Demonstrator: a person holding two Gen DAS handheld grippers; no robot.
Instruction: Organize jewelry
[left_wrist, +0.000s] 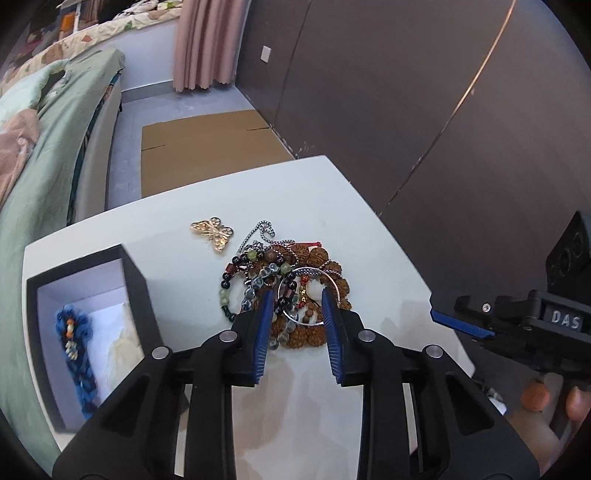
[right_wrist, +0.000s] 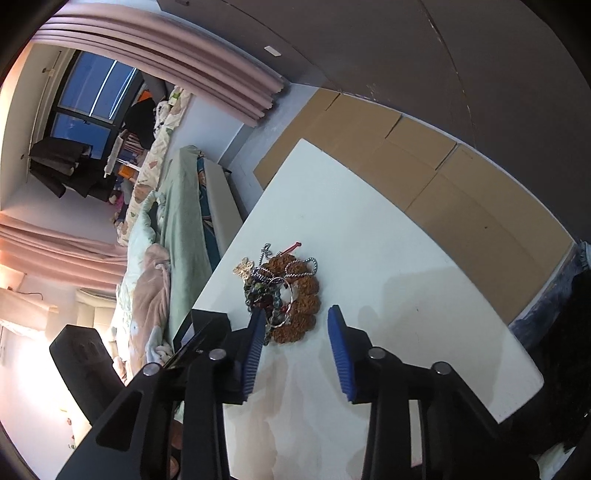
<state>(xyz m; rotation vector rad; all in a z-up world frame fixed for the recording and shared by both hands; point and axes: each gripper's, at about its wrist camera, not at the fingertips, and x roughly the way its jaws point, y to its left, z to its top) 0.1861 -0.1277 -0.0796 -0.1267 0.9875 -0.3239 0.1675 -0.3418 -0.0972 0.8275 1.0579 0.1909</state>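
Note:
A tangled pile of jewelry (left_wrist: 288, 284) lies on the white table (left_wrist: 369, 229): bead bracelets, a brown seed bracelet, a silver hoop and a chain. A gold butterfly brooch (left_wrist: 213, 229) lies apart to its left. A black box (left_wrist: 88, 332) at the left holds a blue beaded piece (left_wrist: 75, 354). My left gripper (left_wrist: 297, 301) is open, its tips over the near edge of the pile. My right gripper (right_wrist: 297, 314) is open and empty, just short of the pile (right_wrist: 284, 295); it also shows at the right of the left wrist view (left_wrist: 461, 326).
A bed with green bedding (left_wrist: 44, 147) runs along the table's left side. Flat cardboard (left_wrist: 207, 144) lies on the floor beyond the table. A dark wall (left_wrist: 424, 110) stands at the right. The box corner (right_wrist: 207, 325) shows beside my right gripper.

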